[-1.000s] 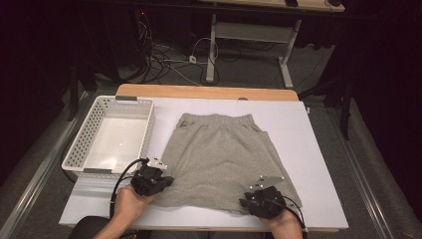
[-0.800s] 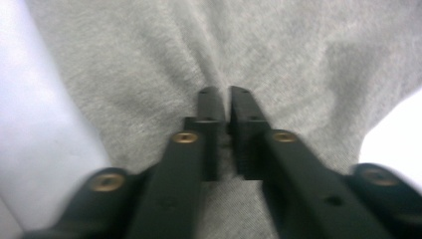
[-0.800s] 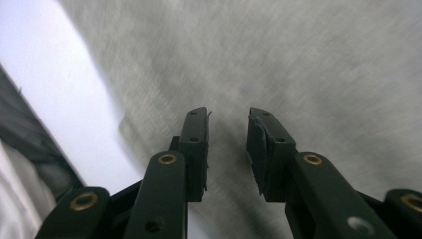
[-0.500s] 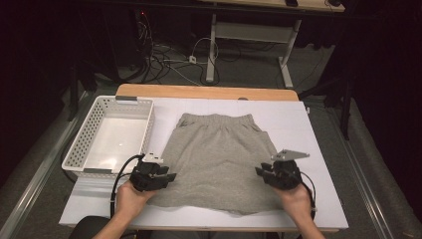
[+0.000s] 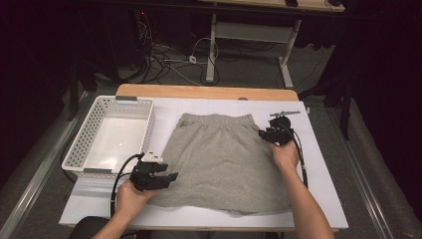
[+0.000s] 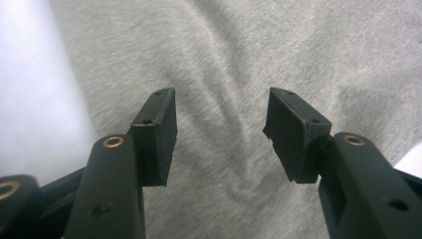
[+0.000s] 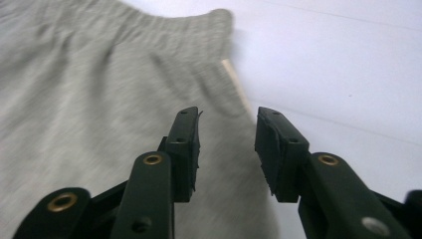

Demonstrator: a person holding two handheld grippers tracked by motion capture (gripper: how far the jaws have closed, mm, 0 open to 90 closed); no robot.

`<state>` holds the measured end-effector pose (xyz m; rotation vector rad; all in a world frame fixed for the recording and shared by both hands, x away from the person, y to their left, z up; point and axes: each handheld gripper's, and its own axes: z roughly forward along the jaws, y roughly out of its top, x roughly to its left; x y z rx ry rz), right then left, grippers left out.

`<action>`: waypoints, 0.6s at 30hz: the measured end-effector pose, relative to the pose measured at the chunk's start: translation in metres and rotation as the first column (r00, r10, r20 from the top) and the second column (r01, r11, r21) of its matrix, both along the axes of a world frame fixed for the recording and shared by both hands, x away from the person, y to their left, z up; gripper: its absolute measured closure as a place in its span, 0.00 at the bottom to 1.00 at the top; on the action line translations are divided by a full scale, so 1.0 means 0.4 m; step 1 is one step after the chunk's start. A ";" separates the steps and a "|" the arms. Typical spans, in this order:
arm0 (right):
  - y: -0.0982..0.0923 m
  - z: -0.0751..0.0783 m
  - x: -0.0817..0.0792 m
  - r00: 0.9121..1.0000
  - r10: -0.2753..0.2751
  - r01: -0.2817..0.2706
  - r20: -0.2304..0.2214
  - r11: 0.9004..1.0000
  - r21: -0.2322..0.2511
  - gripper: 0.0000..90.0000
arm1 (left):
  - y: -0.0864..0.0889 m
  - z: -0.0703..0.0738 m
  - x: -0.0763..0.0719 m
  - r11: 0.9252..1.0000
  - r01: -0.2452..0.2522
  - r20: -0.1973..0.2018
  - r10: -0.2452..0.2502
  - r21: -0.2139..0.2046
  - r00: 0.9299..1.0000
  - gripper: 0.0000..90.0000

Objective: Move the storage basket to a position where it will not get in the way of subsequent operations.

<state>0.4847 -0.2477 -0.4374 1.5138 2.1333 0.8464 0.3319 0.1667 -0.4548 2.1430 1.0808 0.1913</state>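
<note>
Both grippers black: left gripper (image 5: 166, 175), lower left of high view, w/ looping black cable; right gripper (image 5: 266, 134), upper right, w/ grey plate. Brass screw heads on arms, pads black blocks. Forearms bare.

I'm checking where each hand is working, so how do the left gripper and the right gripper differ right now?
The left gripper sits at the near left hem of the grey shorts, next to the white basket; the right gripper is at the far right, beside the waistband. The left one's jaws gape wider than the right's. The left lies over cloth, the right over the shorts' edge and the table. Both have just been opening, nothing held.
</note>
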 end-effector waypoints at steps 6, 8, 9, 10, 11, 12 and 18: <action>-0.005 -0.015 0.048 0.998 -0.019 0.020 -0.063 1.000 0.020 0.62 | 0.010 -0.001 -0.012 1.000 -0.010 -0.003 0.010 -0.003 1.000 0.49; -0.006 -0.019 0.059 0.996 -0.025 0.027 -0.084 0.999 0.024 0.60 | 0.012 -0.002 -0.015 1.000 -0.015 -0.001 0.015 -0.006 1.000 0.49; -0.007 -0.022 0.064 0.995 -0.024 0.026 -0.092 0.999 0.018 0.60 | 0.013 -0.002 -0.017 1.000 -0.017 -0.004 0.017 -0.005 1.000 0.49; -0.006 -0.026 0.068 0.994 -0.025 0.027 -0.102 1.000 0.016 0.59 | 0.013 -0.002 -0.018 1.000 -0.020 -0.007 0.020 -0.005 1.000 0.49; -0.004 -0.030 0.072 0.994 -0.022 0.022 -0.111 1.000 0.006 0.59 | 0.013 -0.003 -0.018 1.000 -0.019 -0.008 0.019 -0.002 1.000 0.49; -0.001 -0.035 0.076 0.993 -0.015 0.015 -0.120 1.000 -0.001 0.60 | 0.014 -0.003 -0.019 1.000 -0.019 -0.007 0.019 -0.002 1.000 0.49; 0.033 -0.035 0.082 0.989 0.052 -0.056 -0.140 0.998 -0.026 0.91 | 0.017 -0.009 -0.018 0.999 -0.035 -0.026 0.035 0.002 0.999 0.49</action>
